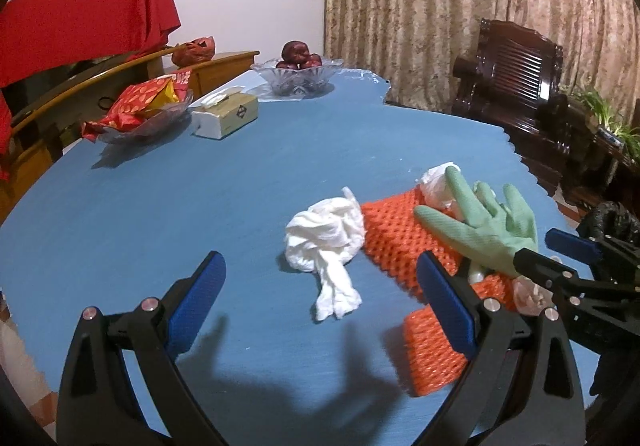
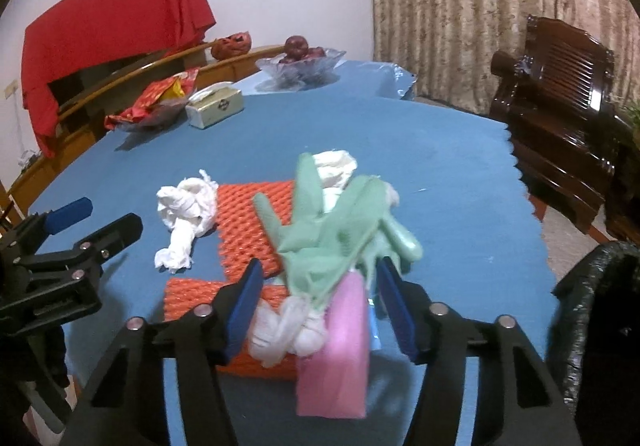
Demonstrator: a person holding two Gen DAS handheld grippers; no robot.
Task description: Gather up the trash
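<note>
Trash lies on the blue tablecloth [image 1: 200,197]: a crumpled white tissue [image 1: 326,242], orange foam netting [image 1: 400,242] and another white wad [image 1: 438,185]. My left gripper [image 1: 320,294] is open and empty, just short of the tissue. My right gripper [image 2: 320,294] is shut on a green rubber glove [image 2: 332,230], lifted above the netting [image 2: 252,221]; a pink piece [image 2: 340,338] and clear plastic [image 2: 280,330] hang with it. The glove also shows in the left wrist view [image 1: 484,226]. The tissue also shows in the right wrist view [image 2: 186,213].
At the far side stand a tissue box [image 1: 224,115], a glass dish of red snack packets [image 1: 140,113] and a glass fruit bowl [image 1: 298,75]. A dark wooden chair [image 2: 560,117] stands right. A black bag rim [image 2: 592,318] is at near right.
</note>
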